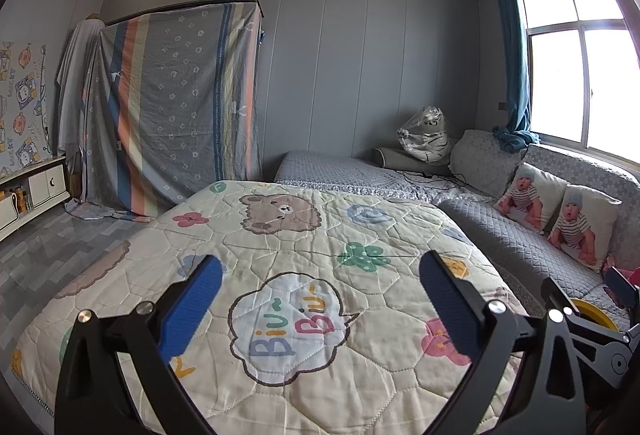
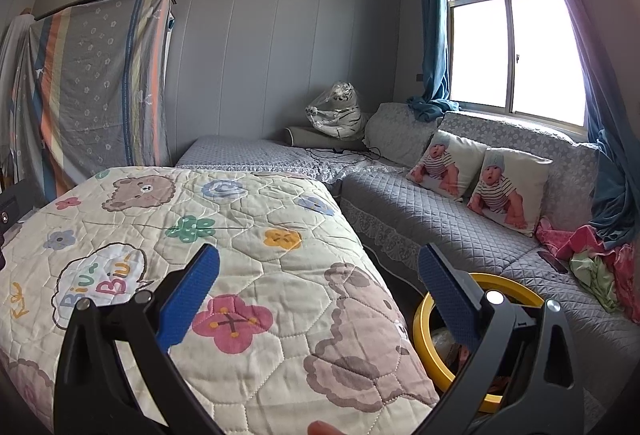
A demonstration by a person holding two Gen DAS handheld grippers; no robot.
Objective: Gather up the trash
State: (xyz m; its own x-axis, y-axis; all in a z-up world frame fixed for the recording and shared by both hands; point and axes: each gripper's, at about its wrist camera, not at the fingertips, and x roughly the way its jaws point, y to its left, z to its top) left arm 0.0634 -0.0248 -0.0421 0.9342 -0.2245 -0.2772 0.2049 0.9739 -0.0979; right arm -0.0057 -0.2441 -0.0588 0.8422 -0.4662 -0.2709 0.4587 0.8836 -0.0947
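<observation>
A yellow-rimmed bin [image 2: 424,339] stands on the floor between the quilt-covered table and the sofa, with crumpled stuff inside it; its rim also shows as a yellow arc [image 1: 596,315] in the left wrist view. My right gripper [image 2: 320,275] is open and empty, its right finger above the bin's rim. My left gripper [image 1: 320,291] hangs open and empty over the cartoon quilt [image 1: 304,243]. No loose trash shows on the quilt [image 2: 248,219]. The right gripper's black frame [image 1: 568,319] shows at the left view's right edge.
A grey quilted corner sofa [image 2: 420,211] carries two baby-print cushions [image 2: 476,175], a bagged plush tiger [image 2: 340,111] and pink and green clothes [image 2: 588,255]. A dark phone [image 2: 554,261] lies on the seat. A sheet-draped wardrobe [image 1: 176,107] stands at the back left.
</observation>
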